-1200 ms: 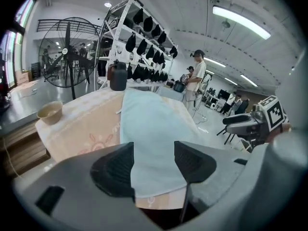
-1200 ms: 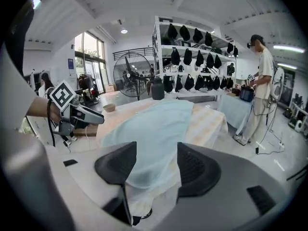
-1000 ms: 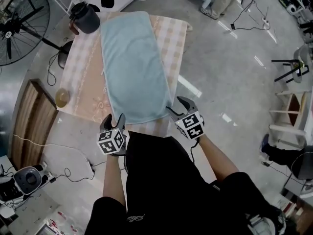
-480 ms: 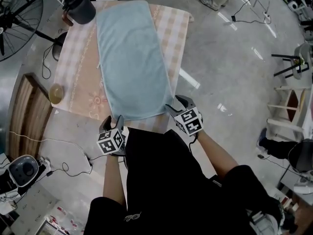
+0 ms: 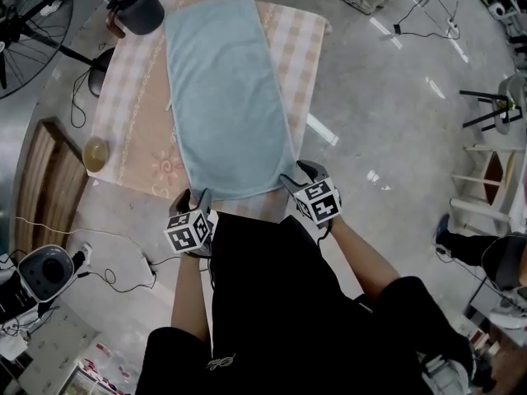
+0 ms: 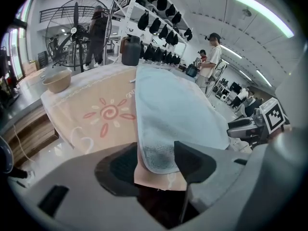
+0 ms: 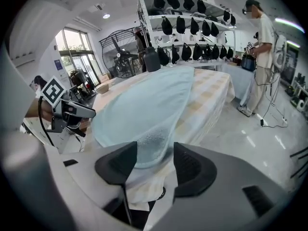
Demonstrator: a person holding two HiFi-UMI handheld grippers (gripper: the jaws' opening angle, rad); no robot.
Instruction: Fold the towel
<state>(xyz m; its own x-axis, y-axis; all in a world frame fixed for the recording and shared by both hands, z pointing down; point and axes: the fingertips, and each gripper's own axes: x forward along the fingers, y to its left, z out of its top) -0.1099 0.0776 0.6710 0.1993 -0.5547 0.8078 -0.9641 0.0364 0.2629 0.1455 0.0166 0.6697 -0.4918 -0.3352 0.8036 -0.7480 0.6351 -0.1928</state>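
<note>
Pale blue towel spread flat and unfolded along the cloth-covered table, with the left gripper and right gripper at its near corners.
Both grippers have their jaws spread. The towel's near left corner lies between the left pair and its near right corner between the right pair, and neither pair is pressed onto it. The towel's near edge lies at the table's front edge. A dark jug stands at the far left, just beside the towel's far end. A bowl sits near the left edge, apart from the towel.
</note>
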